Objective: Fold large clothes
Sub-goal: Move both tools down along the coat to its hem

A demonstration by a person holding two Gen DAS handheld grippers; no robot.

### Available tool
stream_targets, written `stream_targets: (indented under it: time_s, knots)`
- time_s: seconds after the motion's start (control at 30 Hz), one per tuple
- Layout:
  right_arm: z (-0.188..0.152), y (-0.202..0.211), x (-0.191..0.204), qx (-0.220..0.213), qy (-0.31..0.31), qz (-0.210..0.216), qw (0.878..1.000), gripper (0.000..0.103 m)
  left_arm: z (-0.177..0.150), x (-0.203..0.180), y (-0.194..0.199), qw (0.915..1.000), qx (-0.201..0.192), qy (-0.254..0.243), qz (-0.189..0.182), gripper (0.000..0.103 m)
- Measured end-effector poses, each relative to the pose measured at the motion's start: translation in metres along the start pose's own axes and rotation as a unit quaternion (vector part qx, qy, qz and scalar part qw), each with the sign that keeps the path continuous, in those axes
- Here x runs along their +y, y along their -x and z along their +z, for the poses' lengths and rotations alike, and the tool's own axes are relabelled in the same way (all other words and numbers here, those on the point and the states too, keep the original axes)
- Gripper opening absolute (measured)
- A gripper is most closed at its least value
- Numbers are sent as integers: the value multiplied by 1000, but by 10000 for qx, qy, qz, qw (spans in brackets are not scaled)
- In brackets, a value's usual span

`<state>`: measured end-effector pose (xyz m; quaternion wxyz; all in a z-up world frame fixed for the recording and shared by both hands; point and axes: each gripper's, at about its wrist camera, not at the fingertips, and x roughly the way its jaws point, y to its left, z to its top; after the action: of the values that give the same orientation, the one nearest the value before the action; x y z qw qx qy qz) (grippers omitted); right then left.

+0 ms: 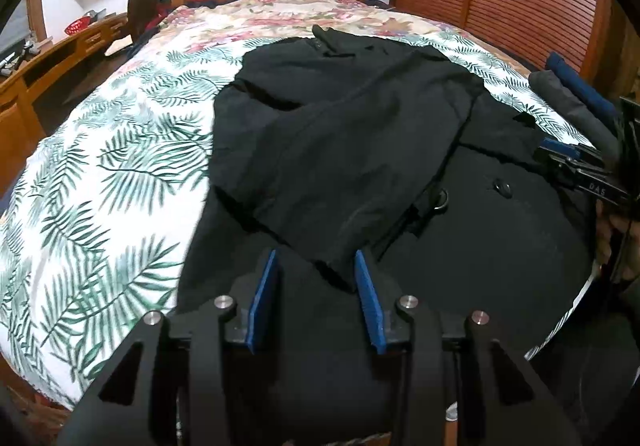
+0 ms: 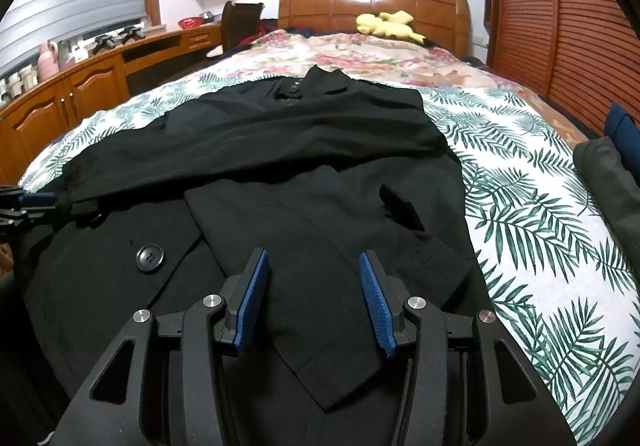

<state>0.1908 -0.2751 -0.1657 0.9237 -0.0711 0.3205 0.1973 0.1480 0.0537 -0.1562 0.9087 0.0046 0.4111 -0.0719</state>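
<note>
I see the black coat [image 2: 304, 182] spread flat across the near half of the bed [image 2: 532, 214], collar toward the wooden headboard [image 2: 372, 4], both sleeves folded in over its front. My right gripper [image 2: 312, 298] hovers over the coat's lower front with its jaws apart, the ribbed blue pads [image 2: 376, 302] either side of a sleeve cuff without clamping it. My left gripper [image 1: 316, 294] sits at the coat's near left edge, jaws also apart, a corner of dark cloth lying between the pads but not pinched. The fabric is matte and heavy-looking, with a large round button [image 2: 150, 257] left of the folded sleeve. The leaf-print bedspread [image 1: 100, 174] lies open on both sides of the coat, giving room to sweep outward; beyond the collar it gives way to a floral quilt [image 1: 280, 18]. A grey and navy folded pile [image 2: 616, 166] sits at the bed's edge to the coat's right. A yellow plush toy [image 2: 386, 24] rests against the headboard. Slatted wooden doors [image 2: 560, 14] close in right of the bed.
</note>
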Motion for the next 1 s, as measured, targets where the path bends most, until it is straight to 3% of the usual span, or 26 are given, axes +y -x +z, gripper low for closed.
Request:
stream_targets:
  time_s: [0.23,0.53,0.63,0.67,0.9,1.0]
  knots:
    - [0,0,0,0,-1,2,10000,48,-7,22,24,9995,-187,77,230,39]
    - [0,-1,0,6,-5,-1,10000,48,-24,50,15,9987,160,217,429,41]
    - [0,-1,0,11,0,3,10000,48,-29,57,9,9983,201,293,459,49]
    - [0,-1,0,8,1,2,10000,48,-29,60,8,9978,200,310,544,57]
    - [-1,1,-5,18,-61,-49,10000,48,-29,71,1,9964,206,495,659,67]
    - [2,7,-22,103,-407,218,9989,49,-28,75,-1,9963,208,533,642,70]
